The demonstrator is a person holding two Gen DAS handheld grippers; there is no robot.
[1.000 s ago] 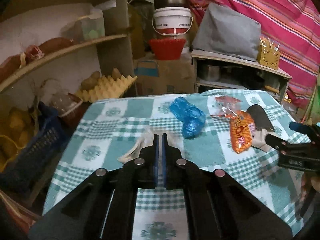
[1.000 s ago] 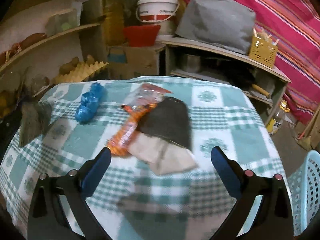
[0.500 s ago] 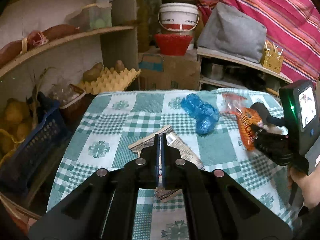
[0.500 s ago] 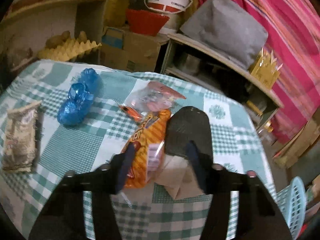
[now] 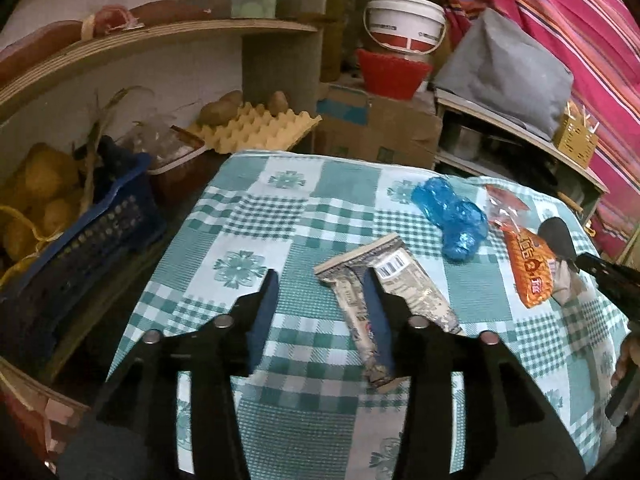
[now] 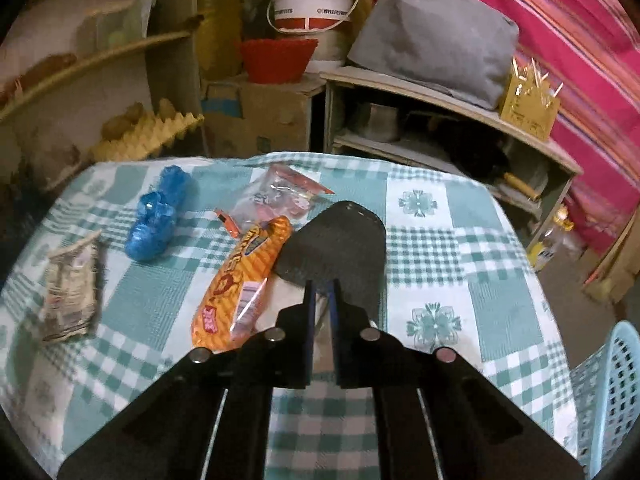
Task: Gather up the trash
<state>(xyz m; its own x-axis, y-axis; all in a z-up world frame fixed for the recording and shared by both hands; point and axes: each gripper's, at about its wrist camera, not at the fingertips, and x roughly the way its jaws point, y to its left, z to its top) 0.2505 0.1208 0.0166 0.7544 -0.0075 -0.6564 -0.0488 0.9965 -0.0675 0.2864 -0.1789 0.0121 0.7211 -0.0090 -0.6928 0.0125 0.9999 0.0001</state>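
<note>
Five pieces of trash lie on the checked tablecloth (image 6: 436,208) as my two grippers work the table. My right gripper (image 6: 320,300) has its jaws drawn nearly together over the near edge of a black mesh piece (image 6: 340,240), seemingly pinching a pale paper scrap under it, though I cannot tell whether anything is truly caught. My left gripper (image 5: 320,292) stands with jaws spread wide; its right finger rests over a crumpled grey wrapper (image 5: 384,280) that lies flat on the cloth and is not held. Between them sit a blue plastic wad (image 6: 156,216), an orange snack packet (image 6: 240,280) touching the black piece, and a clear red-topped bag (image 6: 276,196) just beyond. All of it looks light, thin and limp; the foil packets are likely slippery and will fold rather than resist. I judge the best hold to be an edge or raised crease, jaws closing flat across the film. A pale blue basket (image 6: 608,392) waits off the table's right side.
</note>
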